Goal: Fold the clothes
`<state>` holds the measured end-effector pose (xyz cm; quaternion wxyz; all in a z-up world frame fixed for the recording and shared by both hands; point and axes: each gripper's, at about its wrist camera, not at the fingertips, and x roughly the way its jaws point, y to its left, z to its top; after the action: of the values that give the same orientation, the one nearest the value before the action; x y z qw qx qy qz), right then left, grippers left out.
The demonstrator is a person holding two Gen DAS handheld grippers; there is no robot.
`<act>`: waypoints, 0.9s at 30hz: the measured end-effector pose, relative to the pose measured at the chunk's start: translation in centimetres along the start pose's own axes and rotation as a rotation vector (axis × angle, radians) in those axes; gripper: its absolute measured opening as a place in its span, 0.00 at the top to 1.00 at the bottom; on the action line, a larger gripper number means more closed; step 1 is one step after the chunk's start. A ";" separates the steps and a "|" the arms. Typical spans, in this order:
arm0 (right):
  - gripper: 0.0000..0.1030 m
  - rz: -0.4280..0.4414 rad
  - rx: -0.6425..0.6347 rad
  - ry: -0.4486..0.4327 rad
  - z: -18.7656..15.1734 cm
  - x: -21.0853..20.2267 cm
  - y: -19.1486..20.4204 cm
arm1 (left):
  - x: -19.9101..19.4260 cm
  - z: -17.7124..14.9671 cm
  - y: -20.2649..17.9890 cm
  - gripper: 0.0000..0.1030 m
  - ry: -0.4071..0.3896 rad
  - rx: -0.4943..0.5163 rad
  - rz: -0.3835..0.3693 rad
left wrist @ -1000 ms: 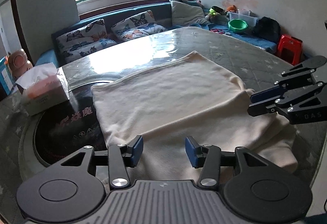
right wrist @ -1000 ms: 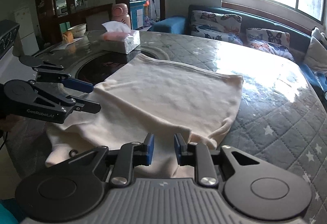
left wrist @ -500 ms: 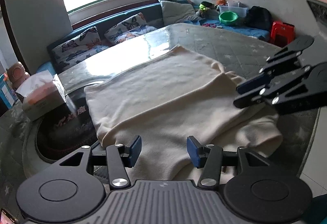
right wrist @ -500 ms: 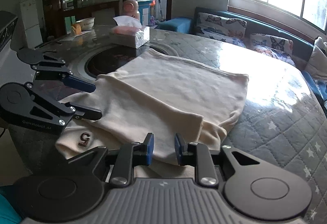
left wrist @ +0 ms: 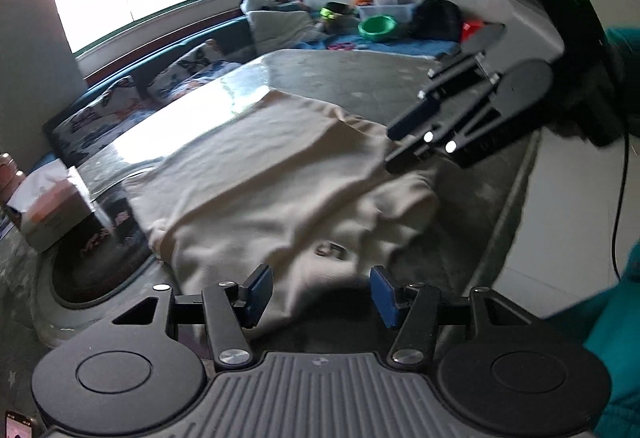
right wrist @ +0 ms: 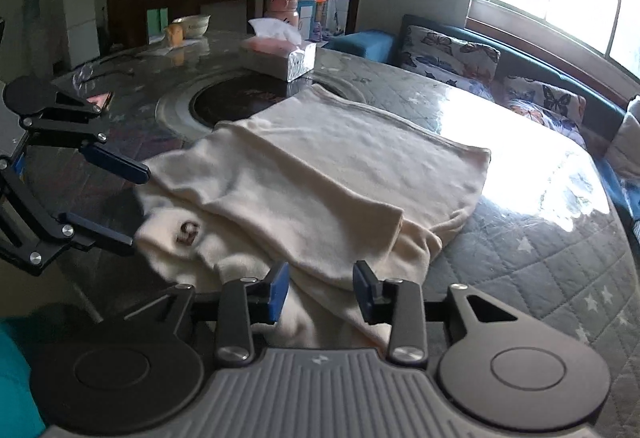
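A cream garment (left wrist: 260, 178) lies partly folded on the round quilted table (right wrist: 540, 270), its upper layer folded over the lower one. A dark logo (right wrist: 188, 230) shows on the rumpled near edge, which hangs toward the table's rim. My left gripper (left wrist: 320, 294) is open, just short of that near edge with nothing between its fingers. My right gripper (right wrist: 320, 290) is also open over the garment's (right wrist: 340, 166) near corner, holding nothing. Each gripper shows in the other's view: the right gripper (left wrist: 392, 148) beside the cloth's right side, the left gripper (right wrist: 128, 206) at its left side.
A tissue box (right wrist: 280, 56) stands behind the garment, next to a dark round inset (right wrist: 240, 102) in the table. A phone (right wrist: 100, 100) lies at the far left. A sofa with butterfly cushions (right wrist: 452, 50) runs under the window. A teal sleeve (left wrist: 600, 318) is at my right.
Both grippers have drawn back and risen from the cloth. The right gripper's fingers have spread wider. The garment's near edge now lies rumpled with the logo showing.
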<state>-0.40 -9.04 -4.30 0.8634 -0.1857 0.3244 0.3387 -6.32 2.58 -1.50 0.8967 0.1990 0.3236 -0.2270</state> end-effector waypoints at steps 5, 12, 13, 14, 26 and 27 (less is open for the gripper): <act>0.56 -0.016 -0.055 0.018 -0.9 -1.1 0.7 | -0.3 -0.3 -0.5 0.44 -0.004 0.025 -0.015; 0.49 -0.035 -0.168 0.040 -2.3 -1.9 1.6 | 0.1 0.3 0.4 0.81 -0.024 -0.002 0.009; 0.46 -0.039 -0.187 0.038 -2.4 -2.0 1.8 | 0.2 0.4 0.5 0.83 -0.027 -0.006 0.012; 0.45 -0.043 -0.202 0.031 -2.5 -2.0 2.0 | 0.3 0.5 0.7 0.85 -0.029 -0.009 0.016; 0.41 -0.036 -0.338 -0.072 -2.2 0.2 3.7 | 1.6 3.5 3.9 0.86 -0.052 -0.091 -0.007; 0.43 -0.030 -0.329 -0.075 -1.9 0.5 3.7 | 1.7 3.5 4.1 0.86 -0.049 -0.095 -0.012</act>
<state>-3.57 -7.30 -6.39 0.8378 -0.3167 0.2292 0.3812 -1.24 3.65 0.68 0.9116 0.1489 0.3128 -0.2215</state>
